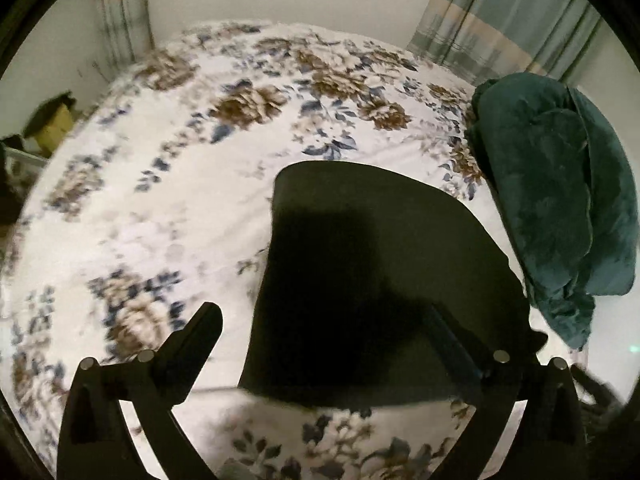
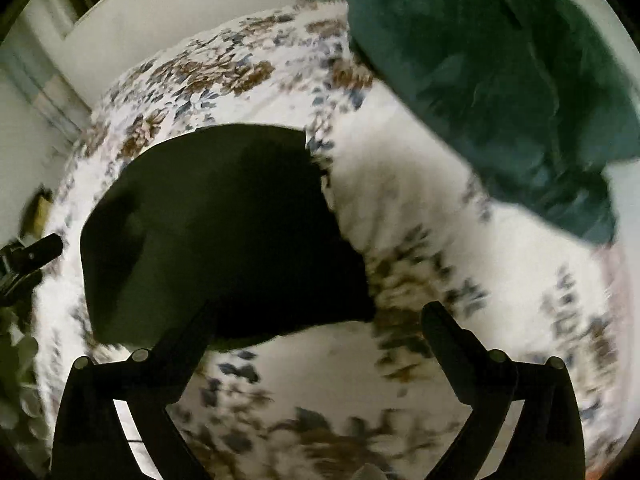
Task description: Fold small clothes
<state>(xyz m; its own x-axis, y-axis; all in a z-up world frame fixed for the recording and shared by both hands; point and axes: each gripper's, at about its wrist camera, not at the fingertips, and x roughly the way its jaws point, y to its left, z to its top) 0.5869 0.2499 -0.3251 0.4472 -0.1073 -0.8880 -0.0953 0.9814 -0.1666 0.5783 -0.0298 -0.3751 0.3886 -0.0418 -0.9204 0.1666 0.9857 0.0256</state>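
Dark folded garment (image 1: 360, 280) flat on floral bedsheet (image 1: 160, 200), centre frame, left gripper (image 1: 324, 320) spread apart above its near edge, right gripper (image 2: 320, 320) spread apart, garment at its left finger

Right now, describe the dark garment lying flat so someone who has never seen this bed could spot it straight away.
Start with the bed's floral sheet, white with brown and blue flowers. The black garment lies flat on it, just ahead of both open grippers. Its only neighbour, a teal garment, is crumpled in a heap to the right, while the black one is smooth, flat and plain.
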